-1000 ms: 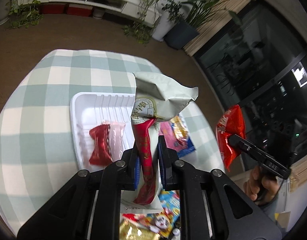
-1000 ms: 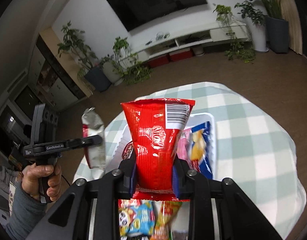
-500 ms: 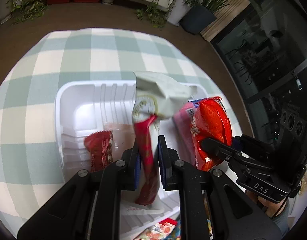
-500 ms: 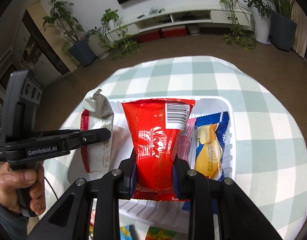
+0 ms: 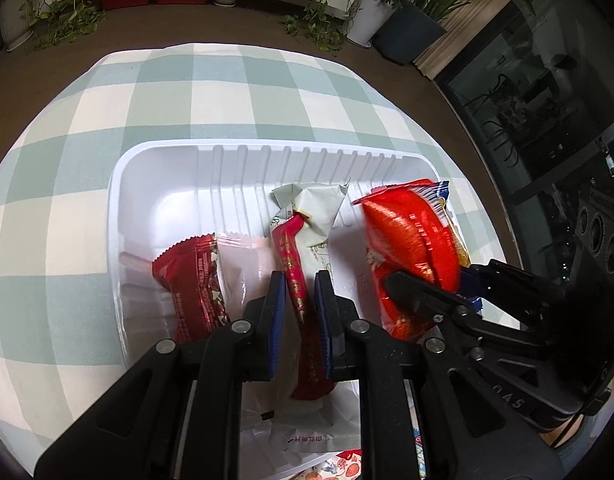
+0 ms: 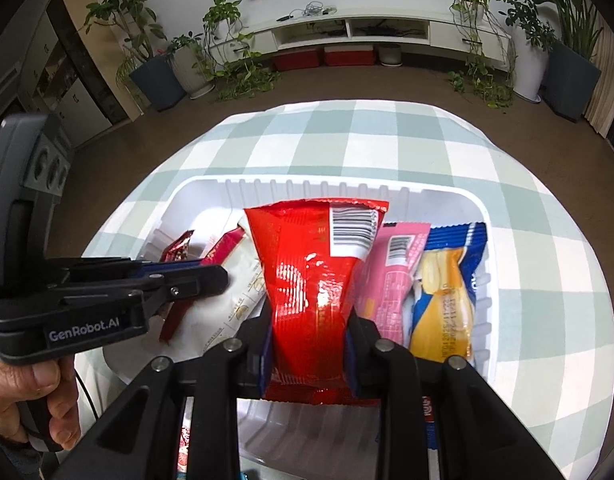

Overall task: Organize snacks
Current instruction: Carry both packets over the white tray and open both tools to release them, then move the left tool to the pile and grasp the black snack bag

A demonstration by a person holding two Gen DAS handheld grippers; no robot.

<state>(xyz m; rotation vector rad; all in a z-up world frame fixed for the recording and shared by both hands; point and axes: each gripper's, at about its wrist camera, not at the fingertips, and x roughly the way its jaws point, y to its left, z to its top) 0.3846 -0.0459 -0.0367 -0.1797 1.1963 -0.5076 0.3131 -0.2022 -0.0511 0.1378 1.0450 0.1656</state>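
White plastic makes up the tray (image 5: 119, 216) that sits on the table (image 5: 67, 128), and the table wears a cloth of pale green and white squares. Both snack packs being moved are low inside that tray. The left hand-held gripper (image 5: 300, 280) has its two blue-padded fingers squeezed almost all the way together, and they pinch a thin pale pack with a red stripe (image 5: 303, 224). This pack stands up between the fingers with its crinkled top pointing at the far wall of the tray. Just to its left lies a dark red wrapped snack (image 5: 195, 280) on the tray floor. The right hand-held gripper (image 6: 309, 324) is closed only partway, because a fat shiny red bag (image 6: 311, 272) fills the space between its fingers. The fingers press on the bag's lower part, and the bag stands up with its barcode at the top right. Beside the red bag, on its right, a pink pack (image 6: 391, 276) leans in the tray, and next to that lies a blue and yellow pack (image 6: 447, 292) by the tray's right wall. In the right wrist view a person's hand (image 6: 27, 396) grips the handle of the left hand-held gripper, which reaches into the tray from the left side.
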